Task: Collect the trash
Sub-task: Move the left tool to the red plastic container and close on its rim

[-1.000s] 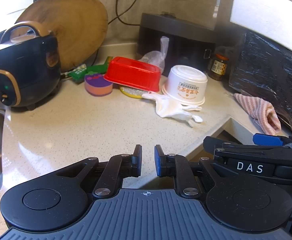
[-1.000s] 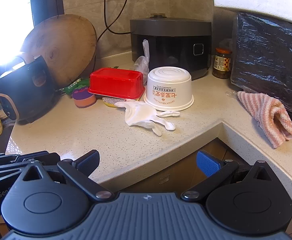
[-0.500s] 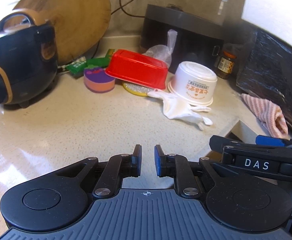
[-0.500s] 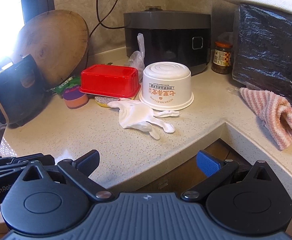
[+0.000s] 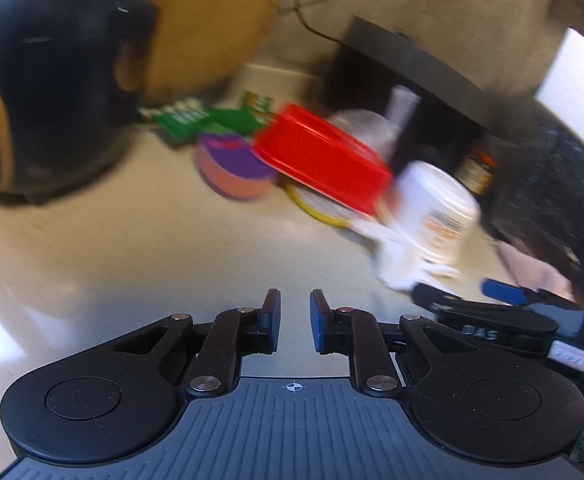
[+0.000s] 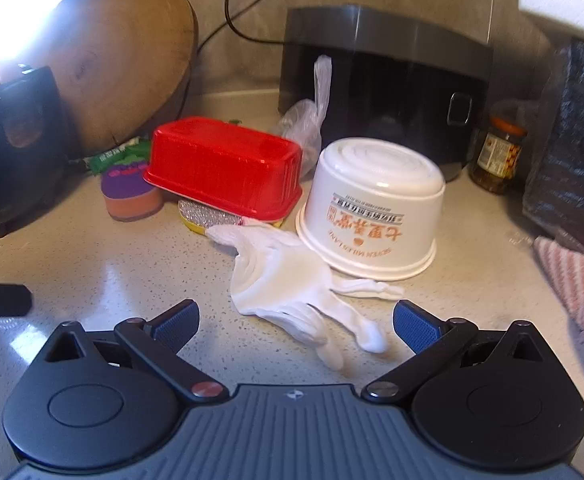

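Note:
A white glove point(image 6: 292, 284) lies on the pale counter point(image 6: 92, 264), its fingers reaching between my open right gripper's point(image 6: 296, 322) fingertips, apart from them. Behind it stand an upturned white bowl point(image 6: 372, 216) with printed lettering and an upturned red plastic tray point(image 6: 224, 164) resting on a yellow scrubber point(image 6: 208, 220). A clear plastic bag point(image 6: 312, 116) sits behind the tray. My left gripper point(image 5: 295, 316) is shut and empty over bare counter; its blurred view shows the red tray point(image 5: 324, 160) and white bowl point(image 5: 432, 216).
A dark rice cooker point(image 6: 8, 152) and round wooden board point(image 6: 120, 64) stand at the left. A purple-orange sponge point(image 6: 128, 192), green wrappers point(image 6: 116, 152), a black appliance point(image 6: 384, 80), a jar point(image 6: 498, 156), a black bag point(image 6: 576, 140) and a striped cloth point(image 6: 580, 284) surround the trash.
Both grippers have moved forward over the counter toward the trash. The right gripper now frames the glove's fingers. The left view is blurred by motion.

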### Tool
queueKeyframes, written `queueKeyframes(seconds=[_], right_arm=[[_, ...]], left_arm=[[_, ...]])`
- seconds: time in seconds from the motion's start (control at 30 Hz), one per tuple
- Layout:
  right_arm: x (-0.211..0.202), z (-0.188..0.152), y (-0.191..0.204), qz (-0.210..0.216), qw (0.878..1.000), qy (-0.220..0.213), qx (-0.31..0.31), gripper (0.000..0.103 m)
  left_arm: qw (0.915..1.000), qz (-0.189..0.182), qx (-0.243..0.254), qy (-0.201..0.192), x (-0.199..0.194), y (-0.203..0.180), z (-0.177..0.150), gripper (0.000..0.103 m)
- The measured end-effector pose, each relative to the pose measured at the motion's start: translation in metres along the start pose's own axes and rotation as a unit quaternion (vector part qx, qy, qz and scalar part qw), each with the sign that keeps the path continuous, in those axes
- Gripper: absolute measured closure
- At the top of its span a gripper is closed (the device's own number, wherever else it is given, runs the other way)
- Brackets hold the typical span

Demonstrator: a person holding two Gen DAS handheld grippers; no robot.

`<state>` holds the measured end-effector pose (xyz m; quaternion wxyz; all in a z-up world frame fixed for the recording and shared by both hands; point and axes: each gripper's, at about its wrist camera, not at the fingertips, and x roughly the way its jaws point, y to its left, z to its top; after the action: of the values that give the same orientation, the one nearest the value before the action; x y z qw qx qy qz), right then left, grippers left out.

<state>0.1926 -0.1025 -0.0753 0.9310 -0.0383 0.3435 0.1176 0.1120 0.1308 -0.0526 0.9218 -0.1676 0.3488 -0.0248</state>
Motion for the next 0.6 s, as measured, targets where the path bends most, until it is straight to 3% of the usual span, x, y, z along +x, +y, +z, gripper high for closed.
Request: queueKeyframes(seconds=[0.07,0.13,0.27,0.37,0.47,0.6], right_arm=[[0.010,0.006,0.003,0.009,1.000,0.008,0.010,0.000],[0.017,0.017,0.006,0.010,1.000,0.014,0.014,0.000],[0.020,0.047,0.016,0.029,0.999,-0.016,-0.012,0.000],[0.030,0.085,0.020,0.053,0.998,-0.024,-0.006,0.000],[0.047,0.121,0.017,0.039,0.998,-0.030,0.027,0.000],[0.078,0.155,0.012,0.017,0.998,-0.028,0.051,0.000]], left_arm=[[0.9998,0.012,-0.018,0.003,0.005,0.014,0.007,0.084],[0.9997,-0.003,-0.026,-0.003,0.007,0.027,0.012,0.084],[0.9992,-0.024,-0.033,0.002,0.014,0.040,0.021,0.084],[0.9987,-0.032,-0.037,0.009,0.027,0.041,0.047,0.084],[0.9972,-0.059,-0.035,-0.031,0.035,0.037,0.078,0.084],[0.9946,-0.068,-0.042,-0.065,0.057,0.032,0.117,0.084]])
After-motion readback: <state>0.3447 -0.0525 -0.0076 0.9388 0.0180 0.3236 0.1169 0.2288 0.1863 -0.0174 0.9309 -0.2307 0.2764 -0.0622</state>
